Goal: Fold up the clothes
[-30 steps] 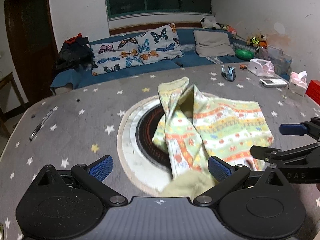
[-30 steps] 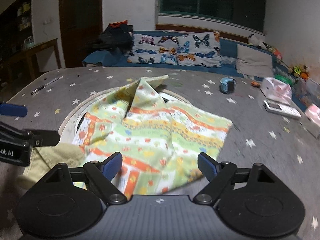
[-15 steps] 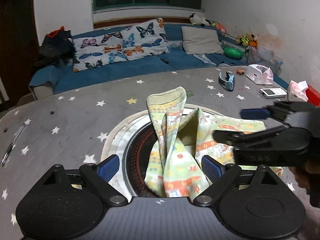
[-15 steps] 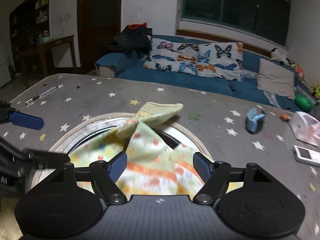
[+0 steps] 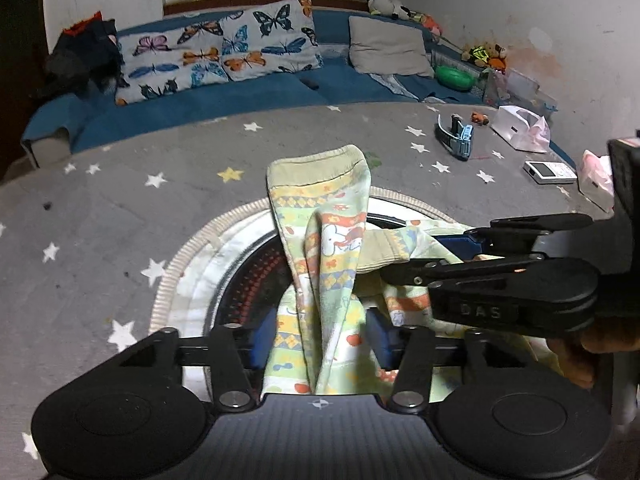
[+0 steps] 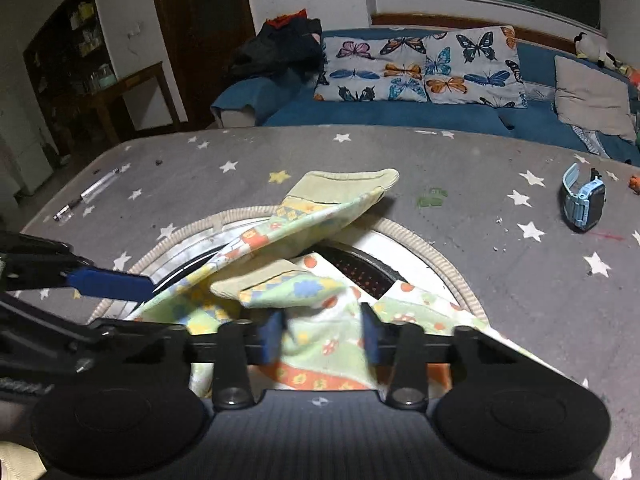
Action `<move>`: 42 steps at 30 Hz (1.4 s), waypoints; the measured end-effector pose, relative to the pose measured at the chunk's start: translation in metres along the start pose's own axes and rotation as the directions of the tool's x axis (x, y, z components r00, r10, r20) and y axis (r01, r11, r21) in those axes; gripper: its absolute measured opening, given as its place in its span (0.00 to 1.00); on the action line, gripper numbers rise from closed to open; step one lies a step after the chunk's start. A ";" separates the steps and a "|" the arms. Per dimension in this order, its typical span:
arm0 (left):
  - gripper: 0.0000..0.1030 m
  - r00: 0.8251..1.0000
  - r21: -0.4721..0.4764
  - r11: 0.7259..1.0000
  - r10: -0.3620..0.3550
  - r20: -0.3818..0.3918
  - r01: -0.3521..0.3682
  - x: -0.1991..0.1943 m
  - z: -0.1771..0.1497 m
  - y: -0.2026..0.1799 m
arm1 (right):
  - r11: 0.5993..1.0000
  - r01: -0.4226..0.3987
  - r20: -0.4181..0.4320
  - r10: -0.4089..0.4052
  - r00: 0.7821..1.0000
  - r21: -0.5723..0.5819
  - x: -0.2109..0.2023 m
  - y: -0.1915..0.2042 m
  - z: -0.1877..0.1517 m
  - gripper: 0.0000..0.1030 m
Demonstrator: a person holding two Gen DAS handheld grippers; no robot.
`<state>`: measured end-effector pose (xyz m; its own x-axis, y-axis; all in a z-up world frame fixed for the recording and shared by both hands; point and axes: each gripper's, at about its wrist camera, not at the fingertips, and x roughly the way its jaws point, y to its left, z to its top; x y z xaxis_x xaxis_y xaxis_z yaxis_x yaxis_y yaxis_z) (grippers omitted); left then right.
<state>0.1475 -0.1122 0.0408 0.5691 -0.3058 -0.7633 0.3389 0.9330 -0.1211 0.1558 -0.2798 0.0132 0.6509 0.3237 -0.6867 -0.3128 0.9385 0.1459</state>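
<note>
With the patterned garment (image 5: 324, 264) being pinched in both the left claw (image 5: 320, 338) and right claw (image 6: 322, 334), bunched cloth is likely being creased into a crooked fold.

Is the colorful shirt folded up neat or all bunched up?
Bunched up. The patterned garment is crumpled into ridges, pinched between both tongs, left and right, not lying flat.

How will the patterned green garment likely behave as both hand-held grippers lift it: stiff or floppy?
Probably floppy: the patterned green garment creases and drapes between the left hand-held gripper and right hand-held gripper. Likely light, since it looks like thin cloth. Its free cuffed end should trail across the star-print tablecloth.
</note>
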 end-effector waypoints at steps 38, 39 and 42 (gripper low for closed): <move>0.02 0.984 -0.250 0.953 0.177 0.008 -0.169 -0.176 -0.184 0.056 | 0.875 0.367 0.120 -0.420 0.900 0.316 -0.261 -0.072 -0.174 0.09; 0.06 0.986 -0.248 0.955 0.168 -0.003 -0.163 -0.176 -0.184 0.057 | 0.872 0.374 0.087 -0.419 0.904 0.317 -0.258 -0.075 -0.180 0.10; 0.06 0.986 -0.214 0.963 0.168 0.001 -0.164 -0.181 -0.179 0.055 | 0.866 0.387 0.052 -0.423 0.905 0.317 -0.260 -0.076 -0.190 0.16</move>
<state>-0.0712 0.0288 0.0587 0.6191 -0.1446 -0.7719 0.0724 0.9892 -0.1272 -0.1209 -0.4580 0.0455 0.7568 -0.0979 -0.6463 0.2000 0.9760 0.0864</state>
